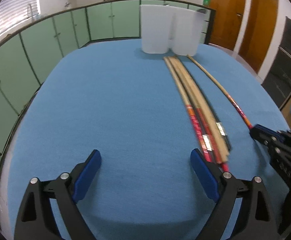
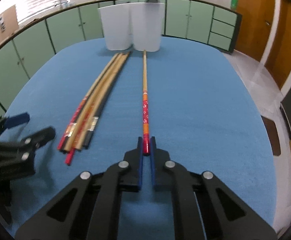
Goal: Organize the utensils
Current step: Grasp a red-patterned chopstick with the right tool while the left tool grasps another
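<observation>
A single chopstick [image 2: 145,100] with a red flowered end lies straight ahead on the blue table [image 2: 195,110], pointing at two white holders [image 2: 132,28]. My right gripper [image 2: 146,147] is shut on its near red end. That chopstick [image 1: 221,92] also shows in the left wrist view, running to the right gripper [image 1: 258,133]. A bundle of several chopsticks [image 1: 197,108] lies beside it, close to my left gripper's right fingertip [image 1: 197,158]. My left gripper [image 1: 146,157] stands open over bare cloth, nothing between its fingers. The bundle [image 2: 93,102] lies left of the held chopstick.
The white holders [image 1: 170,32] stand side by side at the table's far edge. Green cabinets [image 1: 45,40] run behind the table, wooden doors [image 1: 245,20] to the right. The left gripper [image 2: 19,134] shows blurred at the left of the right wrist view.
</observation>
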